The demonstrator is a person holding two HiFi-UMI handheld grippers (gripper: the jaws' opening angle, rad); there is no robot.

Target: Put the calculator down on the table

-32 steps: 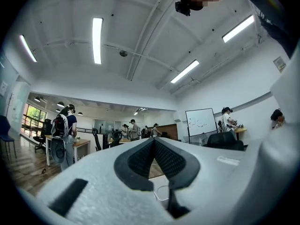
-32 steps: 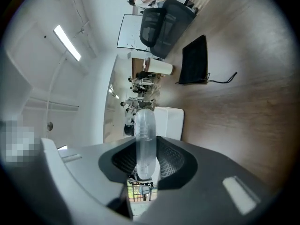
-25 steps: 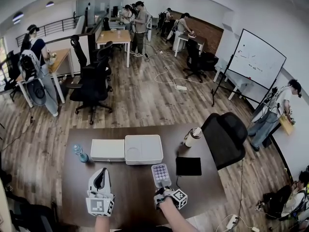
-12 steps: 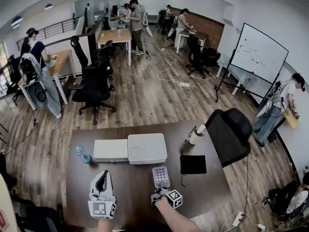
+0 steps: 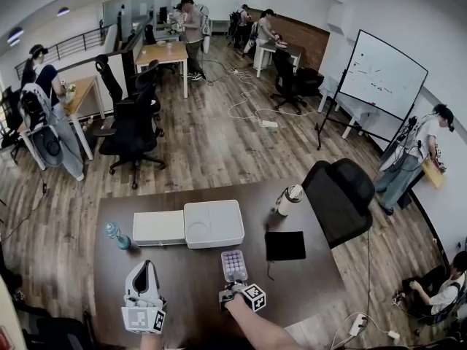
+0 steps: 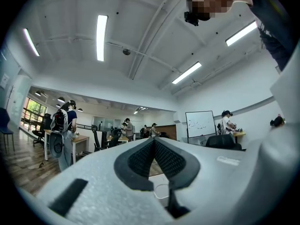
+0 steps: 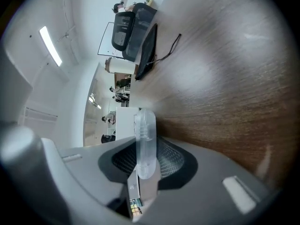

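Note:
A pale lavender calculator (image 5: 233, 265) with round keys is held by its near end in my right gripper (image 5: 233, 287), which is shut on it. It hangs low over the dark wooden table (image 5: 191, 272), keys up; I cannot tell whether it touches. In the right gripper view the calculator (image 7: 144, 142) shows edge-on between the pads, with the table (image 7: 225, 78) close beside it. My left gripper (image 5: 148, 265) stays over the table's front left, apart from the calculator. In the left gripper view its pads (image 6: 140, 157) meet with nothing between them.
Two white boxes (image 5: 187, 225) lie side by side at mid-table. A blue bottle (image 5: 113, 233) stands at the left, a black pad (image 5: 284, 246) with a cord lies to the right, and a tumbler (image 5: 288, 199) is behind it. A black chair (image 5: 341, 195) stands off the right edge.
My right gripper has come down toward the table with the calculator still in it. The left gripper has stayed about where it was.

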